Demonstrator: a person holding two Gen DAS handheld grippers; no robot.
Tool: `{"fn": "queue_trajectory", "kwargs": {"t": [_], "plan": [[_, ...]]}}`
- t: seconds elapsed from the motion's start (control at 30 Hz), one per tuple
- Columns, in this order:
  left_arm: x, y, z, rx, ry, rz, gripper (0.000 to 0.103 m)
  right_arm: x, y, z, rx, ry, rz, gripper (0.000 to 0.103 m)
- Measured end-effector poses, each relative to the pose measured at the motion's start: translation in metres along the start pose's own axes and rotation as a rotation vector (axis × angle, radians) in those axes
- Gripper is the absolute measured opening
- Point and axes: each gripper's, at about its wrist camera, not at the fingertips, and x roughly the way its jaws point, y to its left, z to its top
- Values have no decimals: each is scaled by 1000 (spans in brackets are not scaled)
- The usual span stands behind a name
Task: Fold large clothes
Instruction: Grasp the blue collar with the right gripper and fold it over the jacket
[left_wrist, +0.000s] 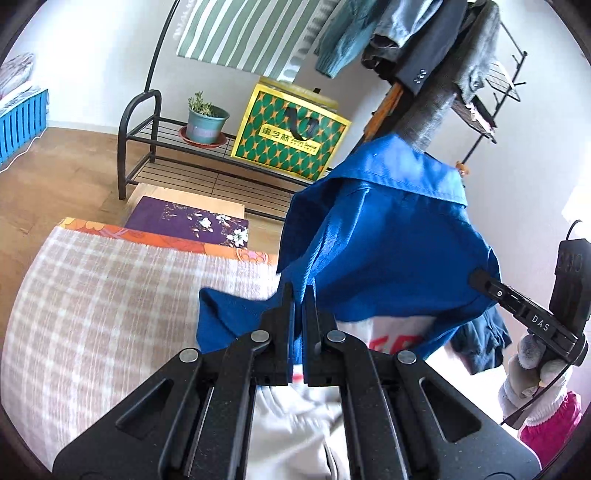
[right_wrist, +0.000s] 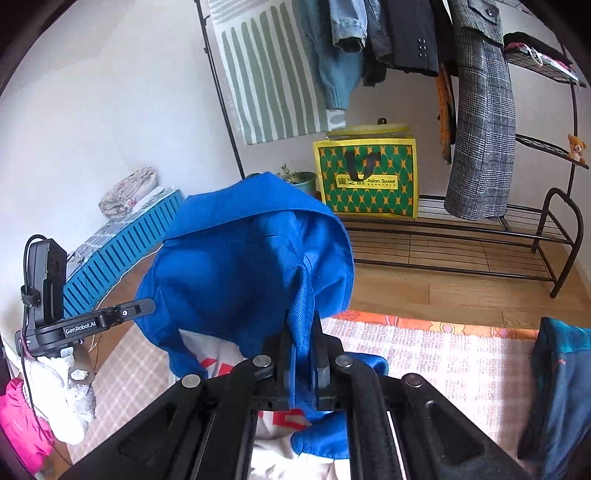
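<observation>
Blue jacket (left_wrist: 384, 236) hangs lifted above the checked blanket (left_wrist: 110, 314), its fabric pinched in both the left tool (left_wrist: 298, 295) and the right tool (right_wrist: 302, 325), each clamped tight.

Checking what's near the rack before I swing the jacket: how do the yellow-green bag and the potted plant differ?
The bag is a large boxy thing, yellow-edged with a green pattern and black handles; the potted plant is small and round, in a teal pot on a red saucer. In the right wrist view the blue jacket hides most of the plant, while the bag shows whole. Both stand on the black rack's wire shelf.
</observation>
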Motion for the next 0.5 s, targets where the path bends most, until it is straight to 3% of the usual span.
{"fn": "queue_trajectory", "kwargs": {"t": [0.23, 0.5], "plan": [[-79, -14, -55, 26, -10, -8, 0, -78, 43, -50, -75, 9, 16, 2], [-145, -14, -153, 53, 32, -5, 0, -145, 82, -155, -59, 72, 14, 2]]}}
